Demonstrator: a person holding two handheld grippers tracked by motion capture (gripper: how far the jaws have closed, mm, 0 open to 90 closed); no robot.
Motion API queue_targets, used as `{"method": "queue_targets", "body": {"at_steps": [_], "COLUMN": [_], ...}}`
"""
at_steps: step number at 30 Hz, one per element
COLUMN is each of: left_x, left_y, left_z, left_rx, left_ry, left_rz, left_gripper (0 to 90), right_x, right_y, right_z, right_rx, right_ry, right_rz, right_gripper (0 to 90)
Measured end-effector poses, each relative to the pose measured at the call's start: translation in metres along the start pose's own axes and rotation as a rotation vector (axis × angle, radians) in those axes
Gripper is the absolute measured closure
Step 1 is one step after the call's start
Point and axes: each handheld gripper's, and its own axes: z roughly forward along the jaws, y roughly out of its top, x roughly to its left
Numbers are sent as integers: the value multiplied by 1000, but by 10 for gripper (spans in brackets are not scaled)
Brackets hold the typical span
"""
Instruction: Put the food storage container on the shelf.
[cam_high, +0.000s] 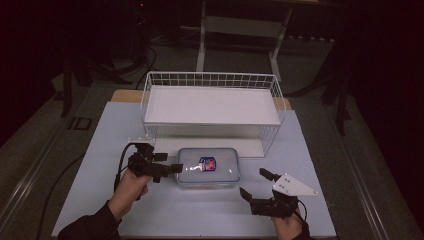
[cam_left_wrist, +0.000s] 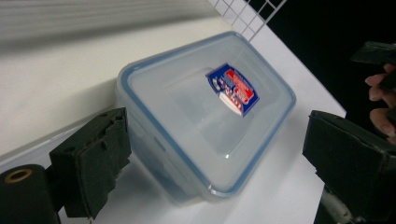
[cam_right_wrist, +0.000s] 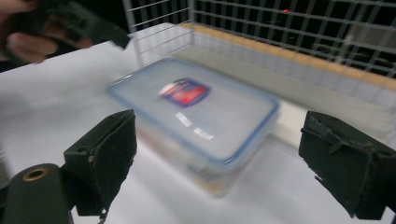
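Writing on the sticker (cam_high: 208, 163) cannot be read: it is a small blue and red label with a white patch, stuck near the middle of the clear lid of the plastic container (cam_high: 208, 167), and in all three views the print is too small or blurred to make out. The container, blue-rimmed and lidded, is the landmark: it lies flat on the white table (cam_high: 100, 150), just in front of the white wire basket (cam_high: 212, 107) and its raised white shelf.

Left of the container, the left hand (cam_high: 131, 187) comes up from the near edge in a dark sleeve, forearm angled inward, and points the left gripper (cam_high: 167, 169) toward the container's left end. Its jaws stand wide apart. In the left gripper view they frame the container's near corner without touching it; whether the tip seen from above touches the wall I cannot tell.

Right of the container and nearer the person, the right hand (cam_high: 287, 225) holds the right gripper (cam_high: 255, 184) low over the table, aimed at the container's right front corner, with the grey three-cornered plate (cam_high: 294, 185) on top. Its jaws too are spread wide, apart from the container, which sits between them farther off in the right gripper view.
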Motion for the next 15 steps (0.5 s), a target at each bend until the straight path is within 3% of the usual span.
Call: {"method": "queue_targets", "body": {"at_steps": [4,7,10,13,15], "left_x": [10,19,24,33,38], "left_y": [4,3,2,-2,-3], "left_z": [8,13,16,23,26], "left_rx": [15,20,26,46,50], "left_ry": [-17,-36,-50,-69,-87], "left_rz": [-60,-123,-157,-240,-272], "left_gripper": [74,75,76,122,142], "right_x": [-11,-20,-31,-42,-47], "right_y": [10,17,18,16,13], "right_z": [6,14,25,34,39], "right_rx": [-14,9,64,98,127], "right_ry": [-44,-28,36,103,103], "right_rz": [9,44,120,194,226], "right_gripper": [148,150,155,173,168]}}
